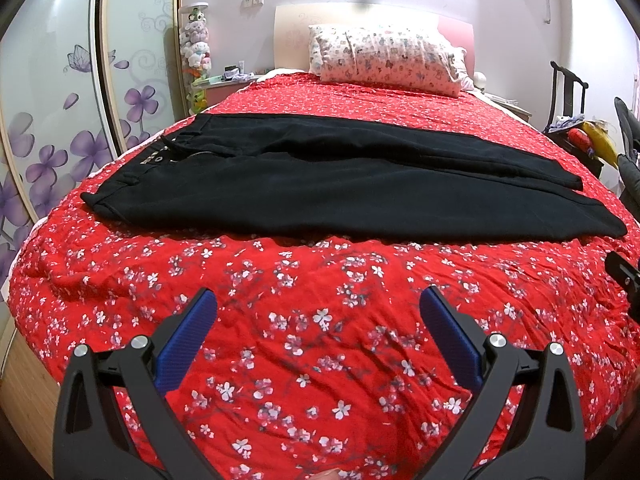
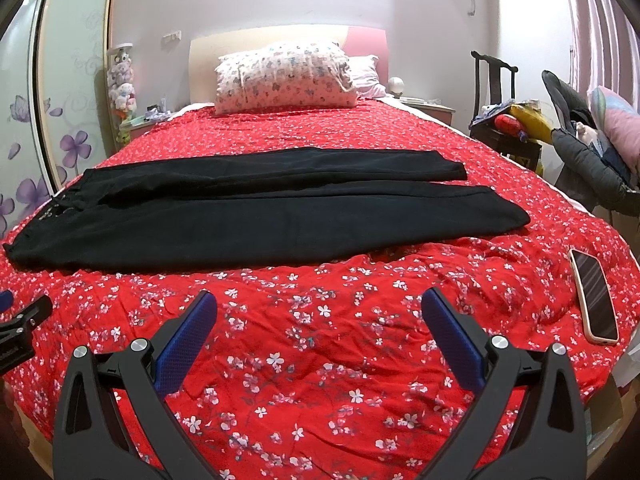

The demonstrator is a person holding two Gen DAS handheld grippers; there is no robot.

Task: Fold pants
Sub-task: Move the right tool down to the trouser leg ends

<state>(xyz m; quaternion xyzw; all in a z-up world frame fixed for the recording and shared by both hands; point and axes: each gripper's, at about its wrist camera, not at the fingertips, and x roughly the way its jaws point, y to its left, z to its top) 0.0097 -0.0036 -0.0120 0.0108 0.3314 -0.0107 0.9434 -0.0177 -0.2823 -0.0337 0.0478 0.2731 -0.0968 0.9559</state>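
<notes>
Black pants [image 1: 320, 192] [image 2: 248, 216] lie flat across the red flowered bedspread [image 1: 320, 340] [image 2: 320, 340], waistband at the left and both legs running to the right, side by side. My left gripper [image 1: 318, 308] hovers open over bare bedspread in front of the pants, its blue pads [image 1: 192, 328] wide apart and holding nothing. My right gripper [image 2: 320, 308] is likewise open and holding nothing, short of the pants' near edge. Part of the left gripper shows at the left edge of the right wrist view, and part of the right gripper at the right edge of the left wrist view.
A phone [image 2: 596, 296] lies on the bedspread at the right. A patterned pillow [image 1: 388, 56] [image 2: 284, 76] sits at the headboard. A wardrobe with purple flowers [image 1: 60, 100] stands left; a chair with clothes and toys [image 2: 520, 120] stands right.
</notes>
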